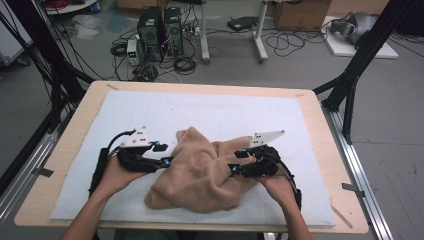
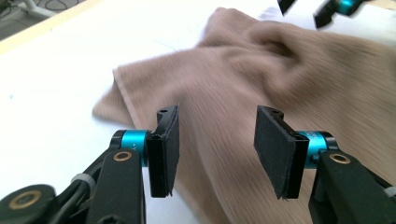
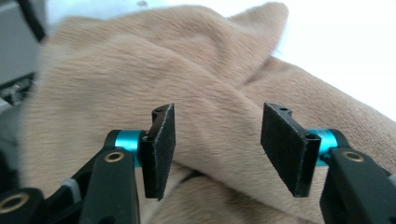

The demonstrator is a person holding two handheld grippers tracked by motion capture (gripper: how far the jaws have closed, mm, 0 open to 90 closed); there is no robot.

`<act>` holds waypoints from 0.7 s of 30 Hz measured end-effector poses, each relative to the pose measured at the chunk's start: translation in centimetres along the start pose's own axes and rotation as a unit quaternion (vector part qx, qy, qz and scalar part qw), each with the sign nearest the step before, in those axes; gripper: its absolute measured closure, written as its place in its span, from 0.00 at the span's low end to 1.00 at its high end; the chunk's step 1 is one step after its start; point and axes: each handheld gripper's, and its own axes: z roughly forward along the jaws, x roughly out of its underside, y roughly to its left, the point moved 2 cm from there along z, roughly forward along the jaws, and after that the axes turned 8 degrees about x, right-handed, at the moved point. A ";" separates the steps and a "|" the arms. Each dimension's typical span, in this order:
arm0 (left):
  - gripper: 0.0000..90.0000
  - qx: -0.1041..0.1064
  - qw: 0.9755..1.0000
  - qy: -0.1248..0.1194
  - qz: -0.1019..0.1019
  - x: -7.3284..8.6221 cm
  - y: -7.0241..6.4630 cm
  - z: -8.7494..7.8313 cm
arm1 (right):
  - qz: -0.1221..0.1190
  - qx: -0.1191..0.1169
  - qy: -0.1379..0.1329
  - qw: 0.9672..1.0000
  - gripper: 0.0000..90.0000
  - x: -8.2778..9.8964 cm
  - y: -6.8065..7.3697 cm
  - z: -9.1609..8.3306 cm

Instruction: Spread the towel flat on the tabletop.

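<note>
I held my left gripper [image 1: 163,154] just beside the left edge of the tan towel [image 1: 200,172], its jaws standing apart with nothing pinched between them. In the left gripper view the pads [image 2: 169,149] framed bare ribbed cloth beyond them, clear of both felt faces, and the towel's hemmed corner lay to the left of the left pad. My right gripper [image 1: 239,161] sat on the opposite side of the towel, over its right part, and its jaws too stood apart. In the right gripper view the pads [image 3: 161,147] showed a wide gap with the towel's fuzzy folds behind it, no cloth caught between them.

The towel itself lay crumpled on the white mat [image 1: 210,112], nearer the mat's front edge than its far one. One corner of the towel stuck up toward the far side, just right of my left gripper, and a deep fold ran across the towel's middle between the two grippers. Its lower edge lay rounded and bunched close to the mat's front border. My left hand [image 1: 116,175] rested left of the towel and my right hand [image 1: 277,186] right of it, both on the mat, which covered most of the wooden table [image 1: 320,130]
</note>
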 end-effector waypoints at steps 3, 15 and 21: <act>0.53 0.010 1.000 -0.004 0.009 -0.6 0.7 2.7 | 0.007 -0.005 -0.001 1.000 0.44 -0.2 -0.3 0.4; 0.60 0.027 0.995 0.087 -0.034 1.8 2.2 7.5 | 0.025 -0.045 0.047 0.998 0.60 1.7 -0.4 3.8; 0.90 0.028 0.994 0.104 -0.029 2.3 1.9 6.9 | 0.011 -0.053 0.052 0.997 0.83 1.9 -0.2 3.7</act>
